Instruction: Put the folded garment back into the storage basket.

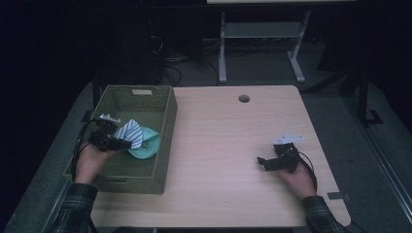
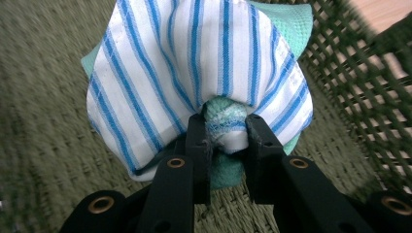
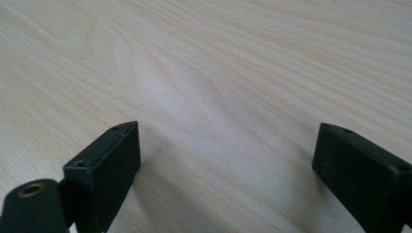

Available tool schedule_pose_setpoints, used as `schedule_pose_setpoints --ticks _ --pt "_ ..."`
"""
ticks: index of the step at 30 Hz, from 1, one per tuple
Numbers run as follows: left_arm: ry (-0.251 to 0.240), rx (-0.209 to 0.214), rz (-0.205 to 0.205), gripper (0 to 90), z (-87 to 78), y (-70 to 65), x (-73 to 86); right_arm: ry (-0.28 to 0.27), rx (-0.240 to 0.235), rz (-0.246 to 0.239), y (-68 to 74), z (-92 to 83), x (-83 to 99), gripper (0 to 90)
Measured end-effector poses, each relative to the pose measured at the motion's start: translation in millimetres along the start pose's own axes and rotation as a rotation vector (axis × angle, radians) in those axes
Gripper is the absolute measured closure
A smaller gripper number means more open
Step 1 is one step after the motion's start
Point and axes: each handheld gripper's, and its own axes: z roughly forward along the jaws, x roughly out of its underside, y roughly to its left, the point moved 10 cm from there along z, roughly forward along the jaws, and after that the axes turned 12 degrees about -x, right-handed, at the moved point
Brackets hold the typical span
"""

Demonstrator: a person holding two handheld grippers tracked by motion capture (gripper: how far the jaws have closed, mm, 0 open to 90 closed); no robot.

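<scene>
A white cloth with blue stripes [image 2: 194, 68] and a green cloth [image 2: 286, 29] are bunched together. My left gripper [image 2: 226, 133] is shut on the folded edges of both. In the high view the left gripper [image 1: 127, 144] holds the striped cloth [image 1: 131, 133] and green cloth [image 1: 148, 145] inside the green woven basket [image 1: 165, 116], against its right wall. My right gripper [image 1: 262, 161] rests low over the table [image 1: 223, 141] at the right, jaws wide apart. In the right gripper view the right gripper [image 3: 226, 155] stands open with bare wood between its jaws.
The basket stands on the table's left end, its woven floor [image 2: 43, 121] and lattice wall [image 2: 359, 92] around the cloths. A round cable hole [image 1: 244, 98] lies near the table's far edge. A white table frame [image 1: 262, 39] stands behind.
</scene>
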Motion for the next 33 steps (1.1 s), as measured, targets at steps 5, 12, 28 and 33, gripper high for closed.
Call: schedule_pose_setpoints --ticks 5,12,28,33 --pt "0.027 -0.027 0.009 71.7 9.7 1.0 4.4 -0.001 0.002 0.0 -0.4 -0.1 -0.1 9.7" --pt "0.024 -0.028 0.001 60.6 10.6 3.3 4.6 -0.003 0.001 0.006 0.1 0.1 -0.3 9.7" --pt "-0.09 -0.017 -0.007 15.7 -12.9 -3.1 -16.1 -0.001 0.004 0.003 -0.6 -0.2 -0.1 9.7" --pt "-0.131 0.0 0.005 14.4 -29.0 -18.5 -30.6 -0.002 0.003 0.005 -0.4 -0.1 -0.2 9.7"
